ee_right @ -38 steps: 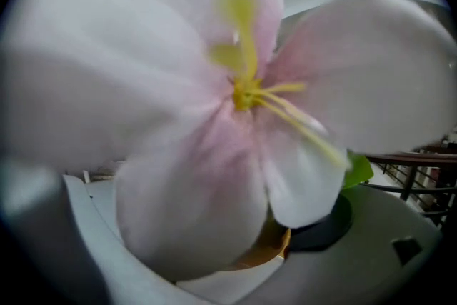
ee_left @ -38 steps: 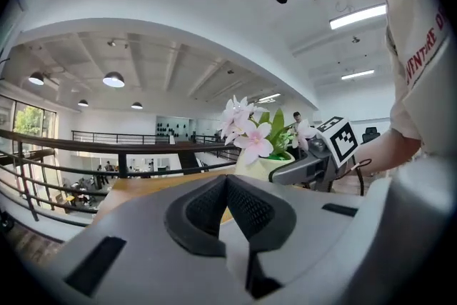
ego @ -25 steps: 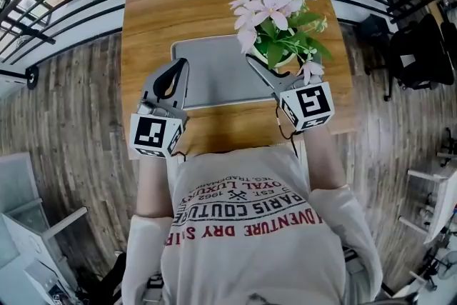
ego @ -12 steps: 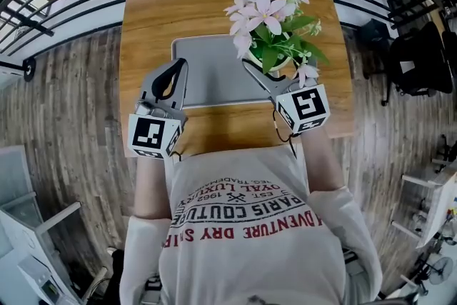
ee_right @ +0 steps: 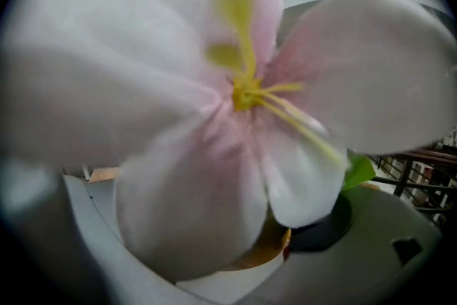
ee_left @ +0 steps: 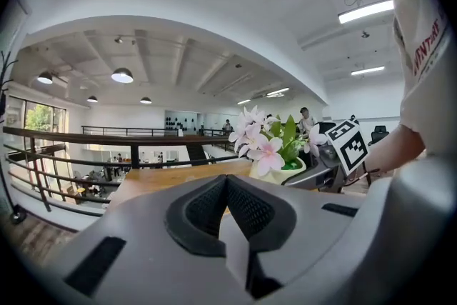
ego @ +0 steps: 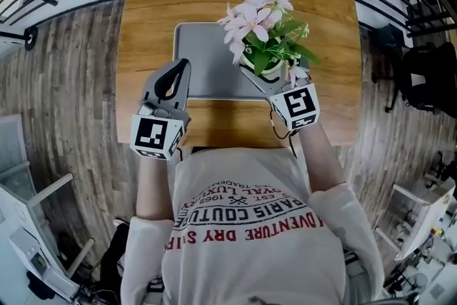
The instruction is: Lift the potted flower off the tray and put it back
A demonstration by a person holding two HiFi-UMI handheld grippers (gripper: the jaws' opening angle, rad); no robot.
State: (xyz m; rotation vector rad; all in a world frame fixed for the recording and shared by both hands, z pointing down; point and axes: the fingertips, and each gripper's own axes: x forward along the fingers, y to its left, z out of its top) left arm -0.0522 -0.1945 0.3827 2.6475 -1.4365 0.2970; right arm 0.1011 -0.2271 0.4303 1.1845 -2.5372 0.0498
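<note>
Your left gripper [ee_left: 227, 181] is smooth, matt grey plastic, and its closed jaws are lined with black pads [ee_left: 253, 214] that have a fine, dimpled, rubbery texture. Ahead of those jaws, the table [ego: 153, 18] is warm wood with visible grain and a low satin sheen. The tray [ego: 203, 61] on it looks matt grey and smooth. Gripped in your right gripper [ego: 268, 75], the potted flower [ego: 253, 21] shows soft matt petals, waxy green leaves and a smooth cream pot with a slight gloss.
</note>
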